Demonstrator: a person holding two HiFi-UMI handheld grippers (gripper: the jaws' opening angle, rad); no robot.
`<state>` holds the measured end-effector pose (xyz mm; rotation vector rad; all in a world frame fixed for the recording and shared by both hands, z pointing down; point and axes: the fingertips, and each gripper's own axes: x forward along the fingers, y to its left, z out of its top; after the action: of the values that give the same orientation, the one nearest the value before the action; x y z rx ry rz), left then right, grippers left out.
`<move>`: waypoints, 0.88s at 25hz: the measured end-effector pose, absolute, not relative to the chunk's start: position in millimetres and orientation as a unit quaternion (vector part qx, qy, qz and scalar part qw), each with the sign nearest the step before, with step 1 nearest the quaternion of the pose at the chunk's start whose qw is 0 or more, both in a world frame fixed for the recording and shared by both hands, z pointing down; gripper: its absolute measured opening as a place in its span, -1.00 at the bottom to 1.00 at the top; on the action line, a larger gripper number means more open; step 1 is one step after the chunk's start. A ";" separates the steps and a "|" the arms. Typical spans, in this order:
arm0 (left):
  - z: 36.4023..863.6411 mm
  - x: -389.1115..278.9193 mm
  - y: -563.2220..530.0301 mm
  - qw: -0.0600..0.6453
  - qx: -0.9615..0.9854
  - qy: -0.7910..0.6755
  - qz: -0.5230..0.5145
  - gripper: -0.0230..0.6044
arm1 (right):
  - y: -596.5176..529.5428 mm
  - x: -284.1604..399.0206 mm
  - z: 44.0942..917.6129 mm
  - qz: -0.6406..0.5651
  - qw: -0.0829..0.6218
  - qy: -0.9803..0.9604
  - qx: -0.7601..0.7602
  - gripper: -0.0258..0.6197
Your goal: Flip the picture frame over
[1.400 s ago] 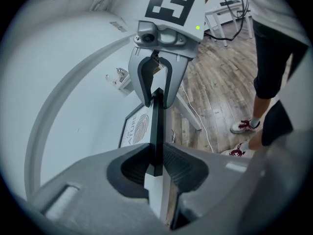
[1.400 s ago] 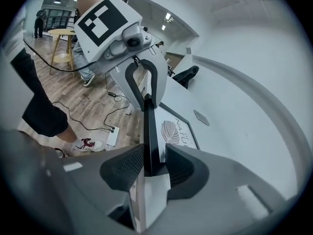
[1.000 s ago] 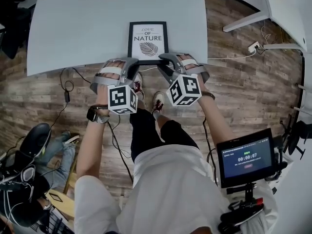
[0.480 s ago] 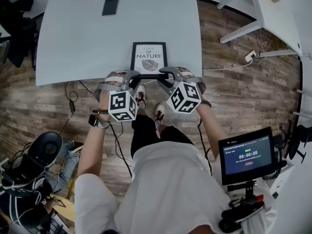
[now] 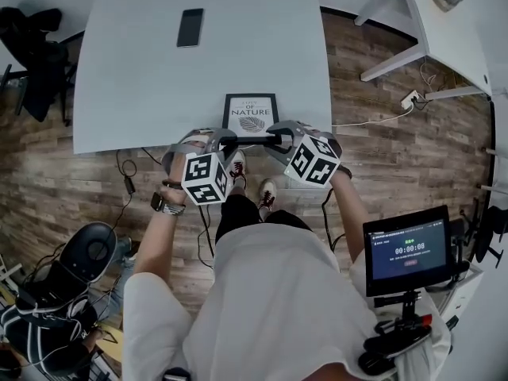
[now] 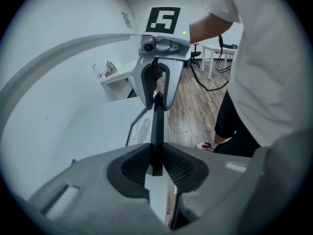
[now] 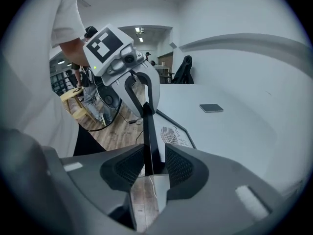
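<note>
At the near edge of the table [image 5: 143, 78], the frame [image 5: 251, 111] sits print side up, with a leaf and some lettering showing. Its near side is at the table's rim and its far side points toward the table's middle. The left gripper [image 5: 225, 140] pinches that near side at the left corner, and the right gripper [image 5: 279, 139] pinches it at the right corner. In each gripper view the thin dark frame edge stands upright between the ribbed pads [image 6: 134, 168], which press on it from both sides. The same edge runs straight on to the other gripper's jaws. Beyond the jaws the print slopes away onto the table top. Whether the gripped side is clear of the table I cannot tell.

A phone [image 5: 190, 27] lies flat toward the table's far left, well apart from the frame. The person stands just off the table's near edge over the wood floor [image 5: 397, 157], with a watch [image 5: 159, 202] on the left wrist. A lit screen [image 5: 409, 252] stands off the table's near right corner, beside the person
</note>
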<state>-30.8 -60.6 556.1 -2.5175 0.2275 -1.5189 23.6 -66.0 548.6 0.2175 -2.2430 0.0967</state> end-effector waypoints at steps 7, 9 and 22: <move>532.6 -31.2 -69.9 0.049 -0.863 0.030 -0.502 -0.65 | -75.2 22.3 527.4 0.100 0.403 -0.908 0.058 -0.52; 527.5 -32.1 -73.1 0.039 -0.864 0.014 -0.502 -0.65 | -77.3 21.3 523.3 0.115 0.394 -0.910 0.051 -0.52; 500.9 -30.1 -88.9 -0.034 -0.868 -0.029 -0.494 -0.67 | -90.4 21.0 496.3 0.179 0.352 -0.919 0.005 -0.60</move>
<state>-30.1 -88.9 500.9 -2.7883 -0.0929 -1.5879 21.0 -90.4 496.3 0.0117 -2.3774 0.4632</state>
